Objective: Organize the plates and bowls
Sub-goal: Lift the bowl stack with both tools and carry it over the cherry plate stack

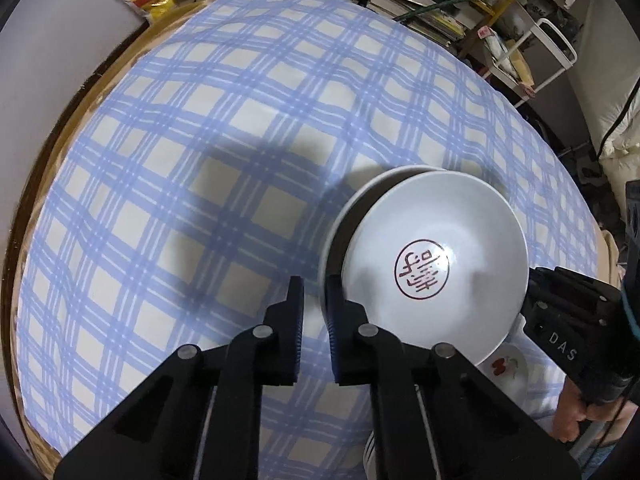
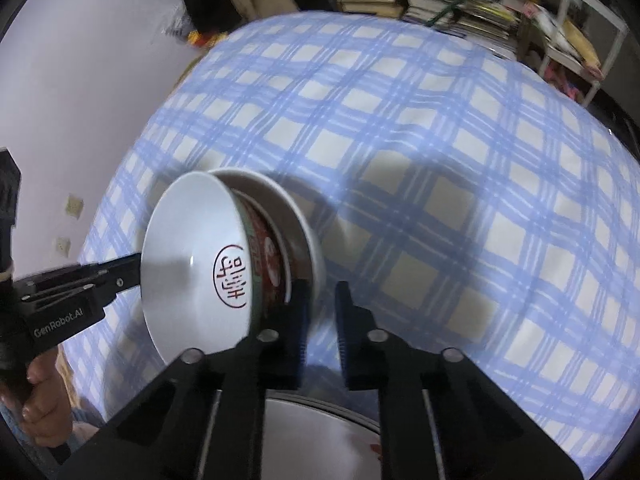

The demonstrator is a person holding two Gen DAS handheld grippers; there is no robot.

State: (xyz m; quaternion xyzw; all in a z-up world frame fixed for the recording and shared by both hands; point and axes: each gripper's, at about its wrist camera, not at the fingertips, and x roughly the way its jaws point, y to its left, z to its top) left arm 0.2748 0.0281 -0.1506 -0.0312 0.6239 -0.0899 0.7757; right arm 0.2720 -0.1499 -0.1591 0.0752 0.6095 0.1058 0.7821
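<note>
Left wrist view: the left gripper [image 1: 312, 284] and right gripper [image 2: 322, 288], jaws nearly closed, each appear to pinch an opposite rim of the stamped bowl [image 1: 432, 240]. It is nested crookedly in an outer bowl [image 1: 352, 200] and tilted above the checked tablecloth [image 1: 200, 160], over a flowered plate [image 1: 516, 372]. The thin rim grips look precarious. If the hands drift apart or tilt further, the loosely seated outer bowl could slide free and chip the plate below.
</note>
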